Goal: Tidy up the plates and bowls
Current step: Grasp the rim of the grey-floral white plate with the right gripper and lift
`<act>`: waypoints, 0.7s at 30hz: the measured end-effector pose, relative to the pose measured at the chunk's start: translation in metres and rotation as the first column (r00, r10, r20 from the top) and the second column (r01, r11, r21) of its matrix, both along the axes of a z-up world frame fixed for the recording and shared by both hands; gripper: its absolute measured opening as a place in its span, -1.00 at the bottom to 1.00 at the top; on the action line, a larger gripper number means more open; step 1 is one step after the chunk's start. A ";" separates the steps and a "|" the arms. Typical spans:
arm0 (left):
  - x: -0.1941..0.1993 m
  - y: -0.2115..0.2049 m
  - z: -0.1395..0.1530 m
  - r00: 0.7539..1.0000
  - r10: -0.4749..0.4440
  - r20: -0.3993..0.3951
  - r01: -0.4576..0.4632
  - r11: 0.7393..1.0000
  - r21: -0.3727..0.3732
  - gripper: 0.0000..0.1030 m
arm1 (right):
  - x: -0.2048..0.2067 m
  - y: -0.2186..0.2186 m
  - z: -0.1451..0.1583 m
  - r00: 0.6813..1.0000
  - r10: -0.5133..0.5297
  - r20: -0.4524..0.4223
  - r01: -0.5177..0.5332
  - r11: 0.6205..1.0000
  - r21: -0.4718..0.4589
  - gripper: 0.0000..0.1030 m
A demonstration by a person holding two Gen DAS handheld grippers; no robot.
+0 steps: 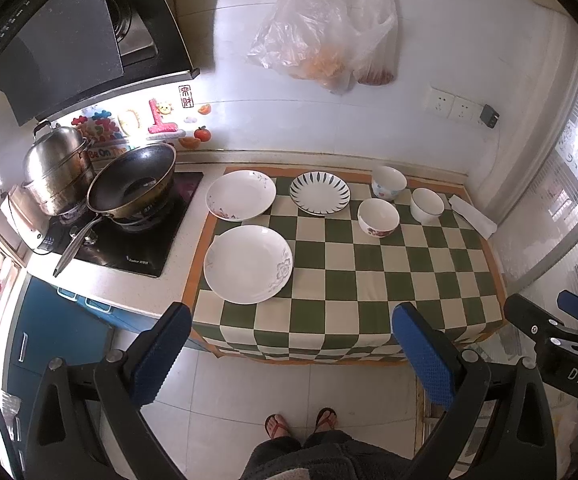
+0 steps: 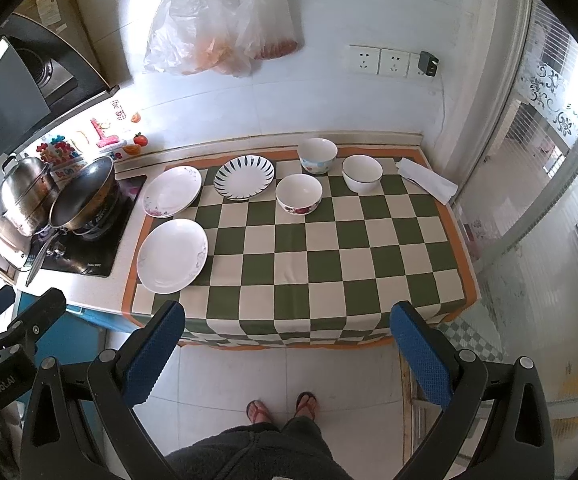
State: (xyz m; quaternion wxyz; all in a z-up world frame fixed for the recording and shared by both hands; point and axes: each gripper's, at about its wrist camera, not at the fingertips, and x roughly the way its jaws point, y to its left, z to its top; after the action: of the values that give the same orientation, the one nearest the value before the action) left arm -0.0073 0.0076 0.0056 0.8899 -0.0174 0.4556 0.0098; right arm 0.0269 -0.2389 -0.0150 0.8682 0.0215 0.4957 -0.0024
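Three plates lie on the checked cloth (image 1: 369, 272) (image 2: 329, 264): a large white plate (image 1: 247, 264) (image 2: 172, 255) nearest, a flowered white plate (image 1: 241, 195) (image 2: 172, 191) behind it, and a striped-rim plate (image 1: 319, 193) (image 2: 244, 177). Three bowls stand to their right: a flowered bowl (image 1: 378, 217) (image 2: 299, 193), a spotted bowl (image 1: 388, 183) (image 2: 317, 155) and a plain white bowl (image 1: 427, 205) (image 2: 362, 173). My left gripper (image 1: 291, 344) and right gripper (image 2: 287, 344) are both open and empty, held high above the floor in front of the counter.
A wok (image 1: 133, 182) (image 2: 83, 196) and a steel pot (image 1: 59, 170) (image 2: 25, 192) sit on the hob at the left. A folded white cloth (image 1: 473, 216) (image 2: 427, 180) lies at the back right. Plastic bags (image 1: 329, 36) hang on the wall. A glass door (image 2: 549, 200) stands right.
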 end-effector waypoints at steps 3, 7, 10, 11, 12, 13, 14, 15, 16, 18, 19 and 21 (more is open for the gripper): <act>0.002 0.000 -0.001 1.000 0.009 -0.004 -0.009 1.000 0.001 1.00 | 0.004 -0.002 -0.003 1.000 0.006 -0.003 -0.006 1.000 0.001 1.00; 0.012 0.000 -0.006 1.000 0.029 0.007 -0.029 1.000 0.011 1.00 | 0.017 -0.004 -0.013 1.000 0.017 0.000 -0.017 1.000 0.005 1.00; 0.026 -0.001 -0.020 0.998 0.060 0.029 -0.062 0.996 0.064 1.00 | 0.030 -0.005 -0.029 0.998 0.041 0.045 -0.043 0.998 0.044 1.00; 0.029 -0.001 -0.024 0.997 0.067 0.033 -0.070 0.995 0.075 1.00 | 0.034 -0.005 -0.035 0.997 0.052 0.054 -0.055 0.997 0.063 1.00; 0.036 0.001 -0.034 0.996 0.085 0.033 -0.088 0.991 0.103 1.00 | 0.040 -0.004 -0.042 0.996 0.067 0.061 -0.072 0.994 0.082 1.00; 0.042 0.005 -0.043 0.995 0.099 0.033 -0.102 0.988 0.118 1.00 | 0.051 -0.001 -0.054 0.995 0.090 0.052 -0.094 0.991 0.098 1.00; 0.045 0.007 -0.048 0.993 0.108 0.040 -0.112 0.986 0.122 1.00 | 0.058 0.002 -0.064 0.994 0.106 0.039 -0.109 0.989 0.103 1.00; 0.051 0.012 -0.056 0.991 0.124 0.045 -0.129 0.983 0.133 1.00 | 0.065 0.007 -0.075 0.992 0.123 0.029 -0.125 0.986 0.112 1.00; 0.060 0.018 -0.067 0.990 0.137 0.037 -0.141 0.979 0.149 1.00 | 0.074 0.014 -0.089 0.990 0.140 0.014 -0.141 0.983 0.118 1.00; 0.075 0.029 -0.087 0.989 0.148 0.017 -0.149 0.976 0.159 1.00 | 0.095 0.032 -0.119 0.984 0.175 -0.025 -0.171 0.977 0.129 1.00; 0.086 0.036 -0.101 0.988 0.153 -0.008 -0.150 0.975 0.167 1.00 | 0.102 0.040 -0.132 0.982 0.184 -0.040 -0.177 0.976 0.127 1.00; 0.107 0.054 -0.125 0.985 0.166 -0.048 -0.156 0.974 0.166 1.00 | 0.122 0.059 -0.162 0.974 0.212 -0.075 -0.200 0.970 0.140 0.99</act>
State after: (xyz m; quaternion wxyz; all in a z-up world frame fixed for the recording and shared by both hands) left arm 0.0998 0.0615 -0.1198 0.8703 0.0184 0.4774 0.1193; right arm 0.1491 -0.1804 -0.1765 0.8374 0.0271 0.5327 0.1196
